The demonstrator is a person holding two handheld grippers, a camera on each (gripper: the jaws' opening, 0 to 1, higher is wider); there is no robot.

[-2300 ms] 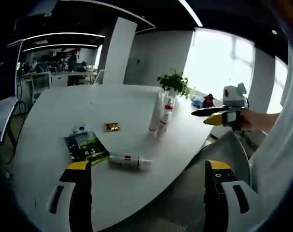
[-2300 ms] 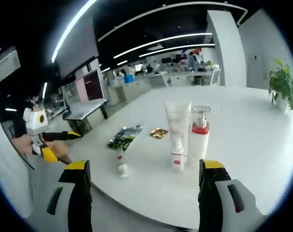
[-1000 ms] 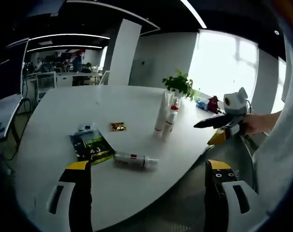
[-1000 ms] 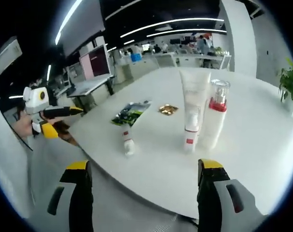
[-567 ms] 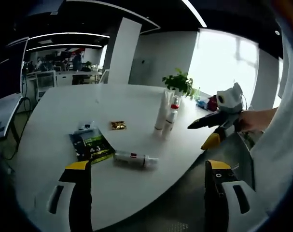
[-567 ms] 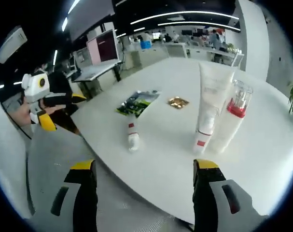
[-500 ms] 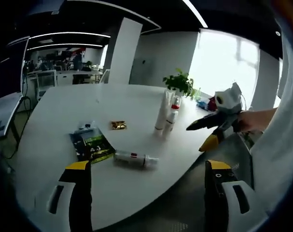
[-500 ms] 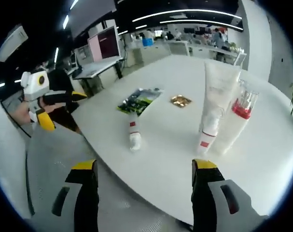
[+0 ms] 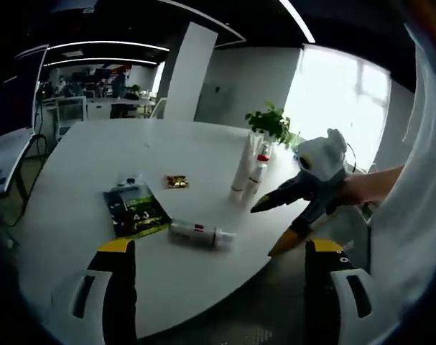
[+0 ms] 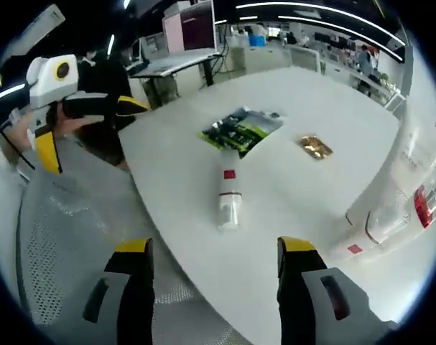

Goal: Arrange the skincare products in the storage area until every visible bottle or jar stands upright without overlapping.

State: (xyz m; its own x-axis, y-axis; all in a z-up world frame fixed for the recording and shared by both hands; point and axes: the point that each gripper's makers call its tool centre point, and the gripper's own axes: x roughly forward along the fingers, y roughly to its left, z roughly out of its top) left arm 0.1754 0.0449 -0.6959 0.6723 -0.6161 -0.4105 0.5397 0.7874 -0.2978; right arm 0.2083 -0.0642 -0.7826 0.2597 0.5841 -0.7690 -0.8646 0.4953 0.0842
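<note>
One white bottle [image 10: 228,194] with a red band lies on its side near the edge of the white counter [image 10: 289,244], just short of a green sachet [image 10: 243,129] and a small gold packet [image 10: 314,146], while the tall tube [image 9: 240,171] and two pump bottles beside it stand upright further in. The right gripper [image 10: 214,251] points down at the fallen bottle with its fingers released and spread wide, holding nothing; the left gripper [image 9: 218,251] hangs back, fingers also released and empty. The round bottle could roll off the near edge if one finger nudges it before both close. A grip near the cap could let it swing while being stood up. Setting it too near the standing group could topple the tube.
</note>
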